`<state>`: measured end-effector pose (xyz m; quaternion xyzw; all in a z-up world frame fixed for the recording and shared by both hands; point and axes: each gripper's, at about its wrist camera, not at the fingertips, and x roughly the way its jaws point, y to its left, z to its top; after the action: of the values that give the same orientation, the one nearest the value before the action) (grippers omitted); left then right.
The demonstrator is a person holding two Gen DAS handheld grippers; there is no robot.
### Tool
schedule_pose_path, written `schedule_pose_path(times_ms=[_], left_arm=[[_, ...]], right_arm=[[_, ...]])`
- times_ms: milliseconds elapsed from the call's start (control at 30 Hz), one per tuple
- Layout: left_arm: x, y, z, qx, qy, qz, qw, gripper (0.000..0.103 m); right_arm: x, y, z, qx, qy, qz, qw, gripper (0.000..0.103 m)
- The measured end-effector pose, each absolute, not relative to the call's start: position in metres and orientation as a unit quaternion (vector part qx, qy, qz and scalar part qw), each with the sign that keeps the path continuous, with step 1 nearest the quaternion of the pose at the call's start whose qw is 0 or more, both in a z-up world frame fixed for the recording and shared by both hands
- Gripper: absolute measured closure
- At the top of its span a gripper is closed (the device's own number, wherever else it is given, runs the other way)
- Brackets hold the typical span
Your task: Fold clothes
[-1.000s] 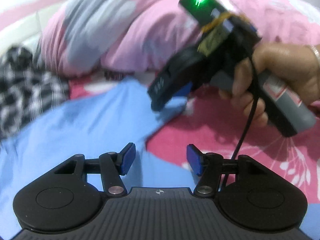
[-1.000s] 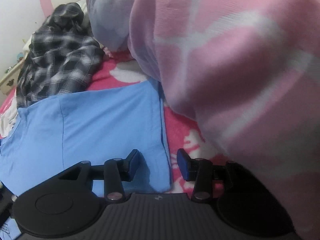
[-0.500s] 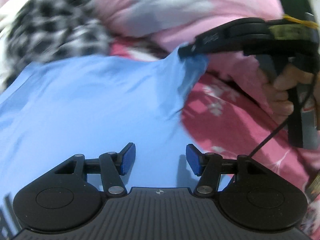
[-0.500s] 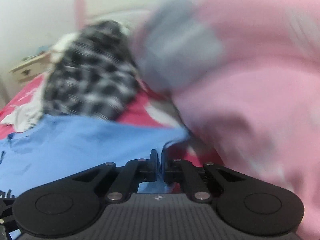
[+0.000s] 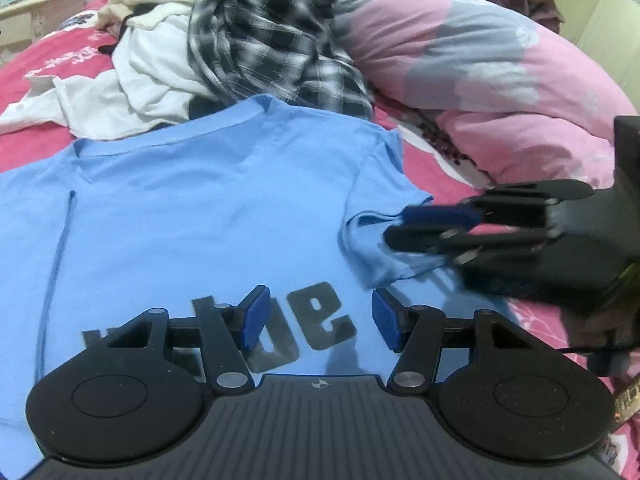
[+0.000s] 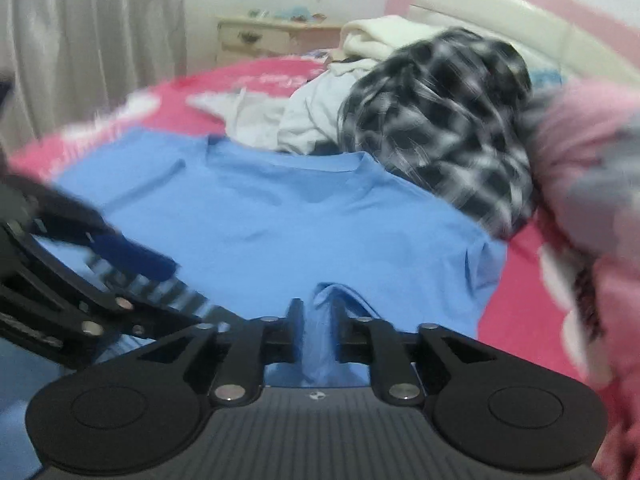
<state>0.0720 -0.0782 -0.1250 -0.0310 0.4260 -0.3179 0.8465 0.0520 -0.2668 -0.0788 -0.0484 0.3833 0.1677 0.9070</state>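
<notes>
Left wrist view: the blue T-shirt (image 5: 208,216) is seen spread flat on the bed (image 5: 436,168), dark lettering (image 5: 316,320) facing up, collar toward the clothes pile.
Right sleeve: it has been folded inward onto the shirt body; half a second ago it was lifted off the bed, pinched in the right gripper.
Left gripper (image 5: 320,322): its jaws are held apart over the lettering, with nothing between them, as in the earlier frames.
Right gripper (image 6: 318,332): its jaws are opening; a fold of the blue sleeve (image 6: 320,336) stands between the pads, and no press on it can be made out. It is seen from the side in the left wrist view (image 5: 408,226), over the folded sleeve.
Containers: none can be made out.
Clothes pile: a black-and-white plaid shirt (image 5: 272,36) and white garments (image 5: 152,76) are heaped just beyond the collar.
Bed: a red floral sheet is covered at the right by a pink-and-grey duvet (image 5: 480,76).
Room: a pale bedside cabinet (image 6: 264,38), a grey curtain (image 6: 92,40) and a padded headboard (image 6: 500,12) are visible, blurred.
</notes>
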Motion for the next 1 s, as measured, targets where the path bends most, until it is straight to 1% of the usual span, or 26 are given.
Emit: schedule_pose_path(times_ms=[33, 133, 233, 267, 333, 367, 467, 600, 700, 733, 767, 867, 1000], left_arm=[[0.072, -0.081, -0.125, -0.029, 0.424, -0.324, 0.845, 0.046], [0.069, -0.093, -0.122, -0.015, 0.404, -0.347, 0.846, 0.046], [0.069, -0.107, -0.121, -0.001, 0.388, -0.357, 0.85, 0.045], [0.071, -0.111, -0.122, 0.001, 0.386, -0.354, 0.852, 0.045], [0.076, -0.12, -0.126, 0.008, 0.382, -0.338, 0.86, 0.046], [0.079, -0.125, -0.128, 0.012, 0.381, -0.33, 0.864, 0.048], [0.085, -0.138, -0.135, 0.04, 0.377, -0.301, 0.875, 0.062], [0.087, -0.146, -0.144, 0.062, 0.378, -0.283, 0.879, 0.073], [0.084, -0.148, -0.151, 0.069, 0.381, -0.278, 0.879, 0.077], [0.083, -0.149, -0.153, 0.071, 0.38, -0.278, 0.88, 0.077], [0.082, -0.149, -0.154, 0.074, 0.377, -0.278, 0.88, 0.078], [0.08, -0.15, -0.154, 0.075, 0.372, -0.282, 0.881, 0.082], [0.077, -0.151, -0.154, 0.069, 0.368, -0.287, 0.882, 0.09]], right_arm=[[0.048, -0.282, -0.073, -0.009, 0.381, 0.169, 0.909, 0.073], [0.038, -0.335, -0.061, 0.122, 0.371, 0.145, 0.909, 0.07], [0.039, -0.392, -0.069, 0.251, 0.371, 0.078, 0.891, 0.069], [0.038, -0.408, -0.074, 0.287, 0.377, 0.06, 0.879, 0.067], [0.033, -0.435, -0.091, 0.367, 0.387, 0.025, 0.845, 0.067], [0.033, -0.446, -0.099, 0.398, 0.389, 0.016, 0.831, 0.067], [0.046, -0.458, -0.119, 0.445, 0.395, -0.006, 0.803, 0.067], [0.083, -0.453, -0.137, 0.441, 0.396, 0.0, 0.805, 0.068], [0.1, -0.433, -0.139, 0.396, 0.412, 0.016, 0.821, 0.072], [0.104, -0.426, -0.139, 0.376, 0.418, 0.019, 0.827, 0.079], [0.105, -0.421, -0.138, 0.359, 0.42, 0.019, 0.833, 0.088], [0.105, -0.409, -0.134, 0.312, 0.422, 0.018, 0.851, 0.099], [0.099, -0.401, -0.12, 0.273, 0.404, 0.022, 0.873, 0.1]])
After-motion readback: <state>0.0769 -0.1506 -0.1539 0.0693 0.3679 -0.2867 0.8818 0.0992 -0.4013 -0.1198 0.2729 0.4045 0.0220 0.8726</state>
